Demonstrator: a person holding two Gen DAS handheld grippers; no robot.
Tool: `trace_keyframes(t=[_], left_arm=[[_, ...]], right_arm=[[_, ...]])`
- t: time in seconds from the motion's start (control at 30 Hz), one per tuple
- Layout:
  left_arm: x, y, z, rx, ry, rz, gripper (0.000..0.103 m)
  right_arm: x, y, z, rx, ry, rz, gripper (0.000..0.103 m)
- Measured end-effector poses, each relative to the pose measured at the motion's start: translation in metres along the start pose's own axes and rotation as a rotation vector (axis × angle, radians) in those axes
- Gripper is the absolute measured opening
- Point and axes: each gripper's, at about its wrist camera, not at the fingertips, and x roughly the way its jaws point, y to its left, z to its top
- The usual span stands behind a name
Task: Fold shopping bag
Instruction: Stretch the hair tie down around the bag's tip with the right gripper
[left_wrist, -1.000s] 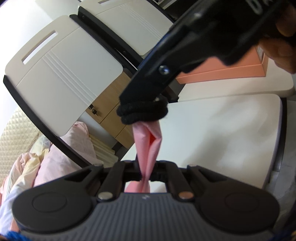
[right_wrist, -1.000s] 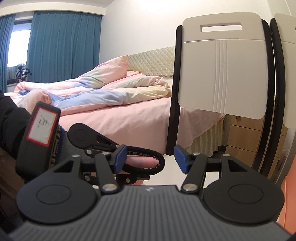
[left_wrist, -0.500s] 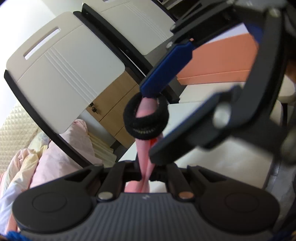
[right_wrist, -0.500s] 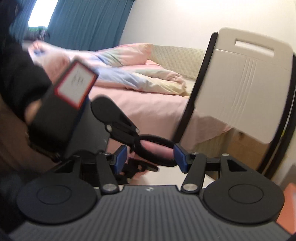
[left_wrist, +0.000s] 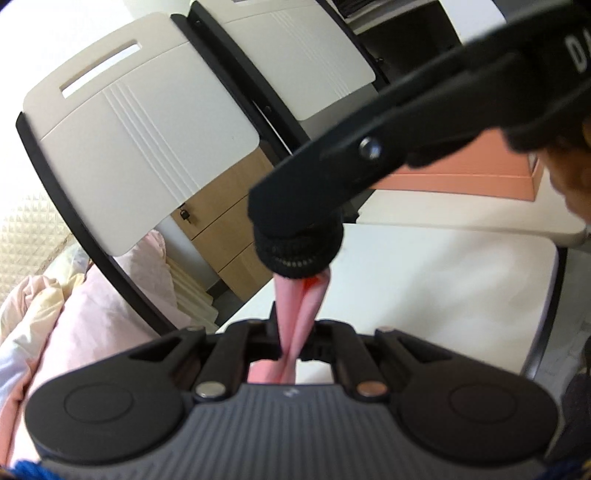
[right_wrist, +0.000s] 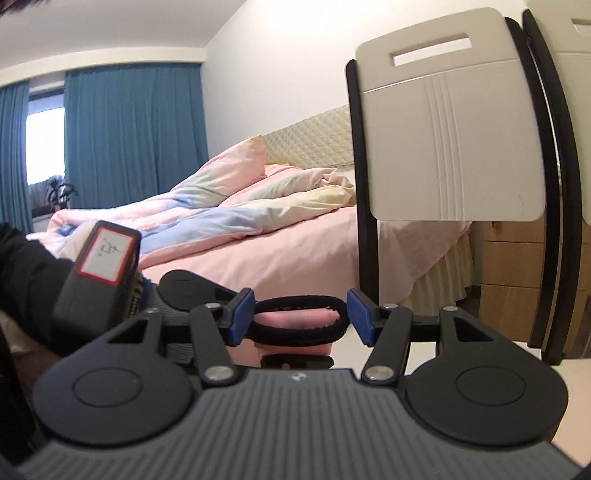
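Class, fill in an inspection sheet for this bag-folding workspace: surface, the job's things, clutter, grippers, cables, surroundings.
Surface: white table, bare where visible.
Job's things: folded pink bag held up above the table; black elastic band looped round its end.
Clutter: salmon box at the table's far side.
Grippers: left gripper shut on the bag; right gripper jaws closing, the band stretched between its blue pads.
Cables: nothing seen.
Surroundings: two white chair backs, bed with pastel bedding, blue curtains, wooden drawers.
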Motion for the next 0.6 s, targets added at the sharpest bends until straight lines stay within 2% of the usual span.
trace_keyframes(t=[0.37, 0.6], left_arm=[[0.032, 0.041, 0.026, -0.068, 0.017, -0.04, 0.008], [0.044, 0.061, 0.029, -0.098, 0.008, -0.055, 0.008]], right_arm=[[0.001, 0.006, -0.007, -0.048, -0.004, 0.003, 0.058], [-0.002, 0.007, -0.004, -0.068, -0.007, 0.016, 0.059]])
